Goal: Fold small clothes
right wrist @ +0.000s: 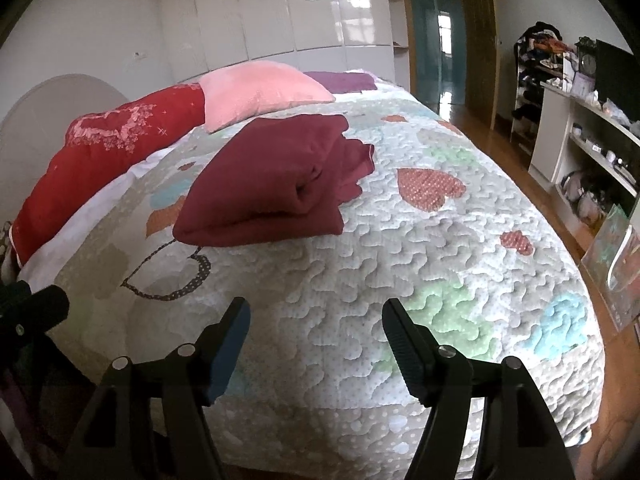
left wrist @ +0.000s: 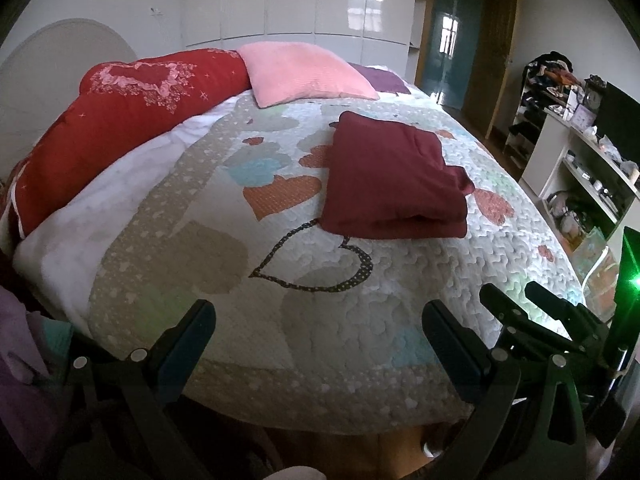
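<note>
A dark red garment (left wrist: 392,180) lies folded into a thick rectangle on the quilted bedspread (left wrist: 200,240), in the middle of the bed. It also shows in the right wrist view (right wrist: 276,184), with loose edges bunched on its right side. My left gripper (left wrist: 320,316) is open and empty, held above the bed's near edge, well short of the garment. My right gripper (right wrist: 316,316) is open and empty too, also back from the garment. The right gripper shows at the lower right of the left wrist view (left wrist: 524,300).
A pink pillow (left wrist: 304,72) and a long red cushion (left wrist: 120,120) lie at the head of the bed. A purple cloth (right wrist: 344,80) lies behind the pillow. White shelves (right wrist: 592,152) with clutter stand on the right across a wooden floor (right wrist: 480,128).
</note>
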The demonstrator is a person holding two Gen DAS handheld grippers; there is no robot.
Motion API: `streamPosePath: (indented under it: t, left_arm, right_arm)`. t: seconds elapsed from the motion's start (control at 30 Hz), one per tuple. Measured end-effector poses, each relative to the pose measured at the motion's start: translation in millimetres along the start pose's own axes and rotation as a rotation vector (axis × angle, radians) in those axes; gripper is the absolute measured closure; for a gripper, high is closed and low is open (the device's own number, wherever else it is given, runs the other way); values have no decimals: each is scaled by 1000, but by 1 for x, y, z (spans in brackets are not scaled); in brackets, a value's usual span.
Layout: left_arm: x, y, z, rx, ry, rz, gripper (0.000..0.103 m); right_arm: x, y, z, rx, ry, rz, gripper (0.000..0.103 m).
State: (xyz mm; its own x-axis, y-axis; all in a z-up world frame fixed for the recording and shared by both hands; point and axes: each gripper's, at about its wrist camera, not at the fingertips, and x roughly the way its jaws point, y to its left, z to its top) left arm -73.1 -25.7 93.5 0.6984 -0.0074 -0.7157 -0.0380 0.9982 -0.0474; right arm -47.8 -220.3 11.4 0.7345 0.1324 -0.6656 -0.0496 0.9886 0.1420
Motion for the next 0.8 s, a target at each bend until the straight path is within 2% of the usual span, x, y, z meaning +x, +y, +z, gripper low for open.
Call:
streamPosePath:
  t: [0.8]
  left_arm:
    - [10,1,-2,-8,48,-19,0]
  right_arm:
    - [6,0,-3,-5,20,-9,28]
